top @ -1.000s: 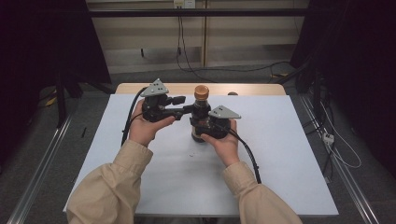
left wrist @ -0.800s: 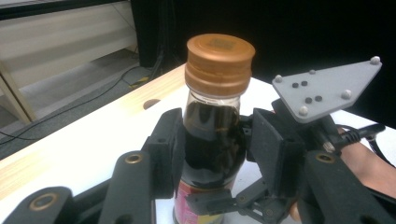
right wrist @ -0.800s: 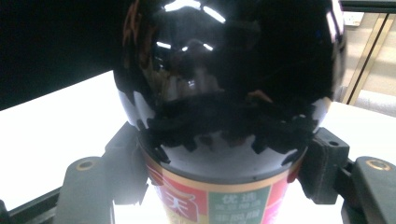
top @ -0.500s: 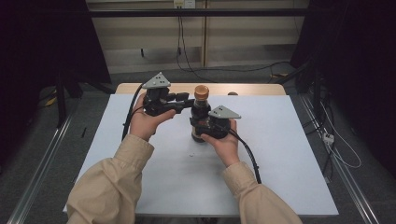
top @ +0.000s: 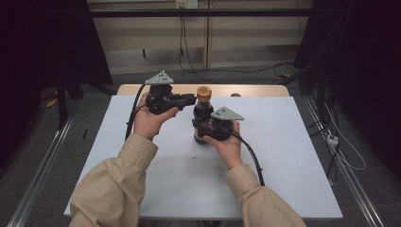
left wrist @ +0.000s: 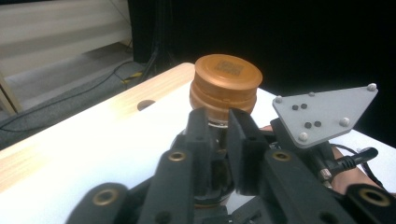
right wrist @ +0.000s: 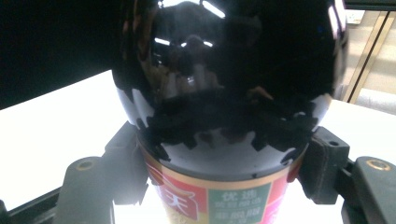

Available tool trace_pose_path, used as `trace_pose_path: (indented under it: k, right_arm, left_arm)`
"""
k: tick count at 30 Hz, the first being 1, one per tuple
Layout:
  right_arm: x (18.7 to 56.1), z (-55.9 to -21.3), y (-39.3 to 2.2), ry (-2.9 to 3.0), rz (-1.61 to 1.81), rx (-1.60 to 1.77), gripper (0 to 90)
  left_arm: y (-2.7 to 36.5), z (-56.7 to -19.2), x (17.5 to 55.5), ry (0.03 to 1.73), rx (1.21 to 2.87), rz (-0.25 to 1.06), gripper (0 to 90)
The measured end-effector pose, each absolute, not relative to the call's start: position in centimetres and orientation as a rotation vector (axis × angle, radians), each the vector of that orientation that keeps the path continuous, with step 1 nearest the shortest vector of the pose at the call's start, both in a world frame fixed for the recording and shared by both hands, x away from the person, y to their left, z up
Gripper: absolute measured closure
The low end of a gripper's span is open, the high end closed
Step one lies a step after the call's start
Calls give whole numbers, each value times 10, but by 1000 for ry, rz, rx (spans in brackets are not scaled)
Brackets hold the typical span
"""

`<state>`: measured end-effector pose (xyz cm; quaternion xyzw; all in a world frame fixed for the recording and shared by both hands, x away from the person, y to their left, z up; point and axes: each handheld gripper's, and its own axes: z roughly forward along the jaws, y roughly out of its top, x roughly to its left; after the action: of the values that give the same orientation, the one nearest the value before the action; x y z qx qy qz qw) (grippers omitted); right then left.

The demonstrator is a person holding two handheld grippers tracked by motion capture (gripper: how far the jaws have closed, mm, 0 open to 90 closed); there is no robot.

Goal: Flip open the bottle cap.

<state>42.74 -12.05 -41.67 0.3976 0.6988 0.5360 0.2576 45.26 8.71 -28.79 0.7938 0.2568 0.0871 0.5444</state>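
Left hand-held gripper point(top: 189, 99) raised — dark-filled bottle point(top: 203, 113), capped

In the right gripper view the dark bottle point(right wrist: 229, 93) runs off the top edge, its label point(right wrist: 219, 198) is cut by the bottom edge, and in the high view the right tool point(top: 201, 127) hides its lower body.

bottle point(top: 203, 118) upright on table point(top: 283, 156), toward far edge, near centre. right tongs point(top: 203, 128) clasp bottle's lower body from the near-right side, one jaw on each side. left tongs point(top: 191, 98) come in from left, higher up, tips just beside bottle's neck under the cap point(left wrist: 227, 85). hole point(left wrist: 146, 104) in table's far strip, behind bottle.
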Motion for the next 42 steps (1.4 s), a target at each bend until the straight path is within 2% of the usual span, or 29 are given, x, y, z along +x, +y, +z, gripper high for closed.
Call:
trace_pose_path:
  k: [9, 34, 36, 42]
  right_arm:
    - [428, -417, -121, 1900, 1455, 1086, 302]
    - [429, -419, -121, 1917, 1441, 1092, 307]
    - [429, -419, -120, 1918, 1437, 1095, 309]
    - [430, -419, -120, 1913, 1429, 1108, 315]
  left_arm:
    - [87, -286, 455, 620, 1894, 207, 900]
    - [75, -273, 454, 606, 1951, 220, 900]
    - [72, -272, 453, 596, 1969, 262, 900]
    - [70, -273, 453, 615, 1951, 266, 900]
